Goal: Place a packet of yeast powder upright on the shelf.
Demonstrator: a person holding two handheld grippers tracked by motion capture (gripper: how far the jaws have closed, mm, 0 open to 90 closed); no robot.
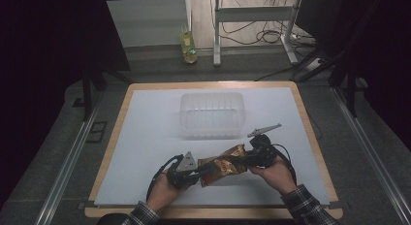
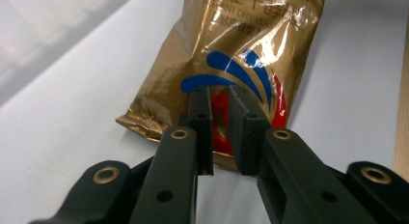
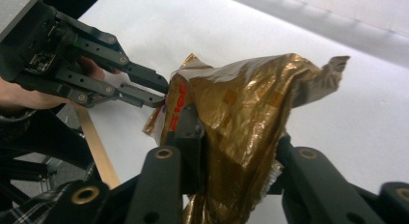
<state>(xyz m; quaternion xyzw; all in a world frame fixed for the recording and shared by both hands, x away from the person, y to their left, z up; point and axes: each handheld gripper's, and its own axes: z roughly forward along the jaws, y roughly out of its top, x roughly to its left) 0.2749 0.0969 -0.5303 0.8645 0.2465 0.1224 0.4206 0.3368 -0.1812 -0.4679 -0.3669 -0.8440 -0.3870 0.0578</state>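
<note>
A crumpled gold snack bag [image 1: 224, 165] with red and blue print hangs between my two grippers near the front of the white table sheet [image 1: 145, 137]. My left gripper [image 1: 204, 173] is shut on one end of it. In the left gripper view the jaws [image 2: 219, 101] pinch the bag [image 2: 241, 40] at its lower edge, over the red print. My right gripper [image 1: 246, 159] is shut on the other end. In the right gripper view the bag [image 3: 251, 93] bunches up between the jaws [image 3: 231, 134], with the left gripper [image 3: 156, 92] nipping its far corner.
A clear plastic bin [image 1: 212, 114] stands upright behind the bag, mid-table. The sheet lies on a wooden board [image 1: 115, 133] whose edges show all round. On the floor beyond the table are a bottle [image 1: 188, 46] and metal frame legs [image 1: 217, 36].
</note>
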